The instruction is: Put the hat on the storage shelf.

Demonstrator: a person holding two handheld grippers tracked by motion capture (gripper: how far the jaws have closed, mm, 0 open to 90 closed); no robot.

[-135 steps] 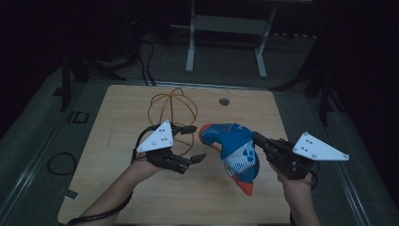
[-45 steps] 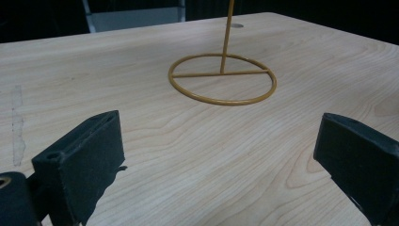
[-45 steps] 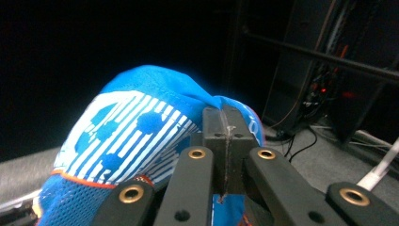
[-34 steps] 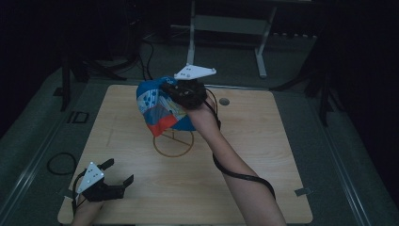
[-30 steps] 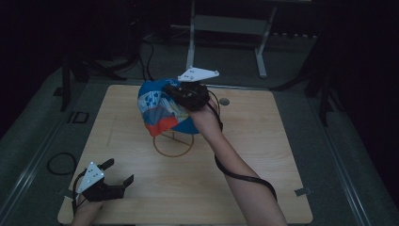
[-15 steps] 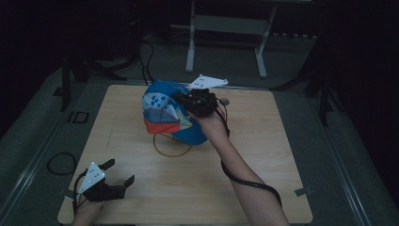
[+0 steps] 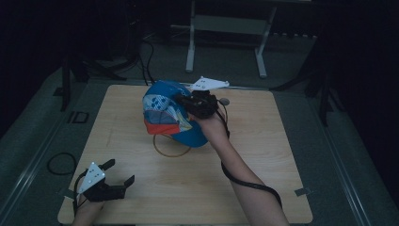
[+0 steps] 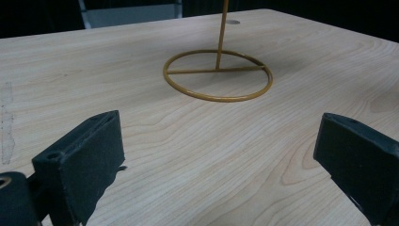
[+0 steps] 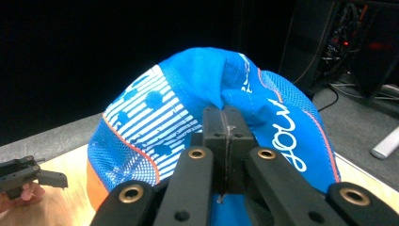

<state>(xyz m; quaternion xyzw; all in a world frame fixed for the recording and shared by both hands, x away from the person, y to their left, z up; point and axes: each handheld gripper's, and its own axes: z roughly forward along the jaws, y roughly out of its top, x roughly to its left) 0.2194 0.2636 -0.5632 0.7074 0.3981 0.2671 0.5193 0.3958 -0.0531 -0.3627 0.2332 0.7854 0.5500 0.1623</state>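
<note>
A blue cap [image 7: 165, 112] with a striped white panel and an orange-red edge hangs over the yellow wire stand [image 7: 170, 147], whose ring base lies on the wooden table [image 7: 268, 155]. My right gripper [image 7: 187, 104] is shut on the cap's fabric from the right; in the right gripper view the jaws [image 9: 226, 126] pinch a fold of the cap [image 9: 150, 106]. My left gripper [image 7: 120, 172] rests open near the table's front left corner. In the left gripper view its jaws [image 8: 221, 146] stand wide apart, facing the stand's ring base [image 8: 218, 75] and post [image 8: 221, 33].
A round grommet [image 7: 225, 100] sits in the table near the far edge. A metal frame on legs [image 7: 190, 47] stands on the floor beyond the table. A cable loop [image 7: 59, 163] lies on the floor at the left. The left gripper [image 9: 26, 178] appears far off in the right gripper view.
My right gripper has carried the cap rightward and lower onto the stand, hiding its top. The left gripper has stayed open at the front left.
</note>
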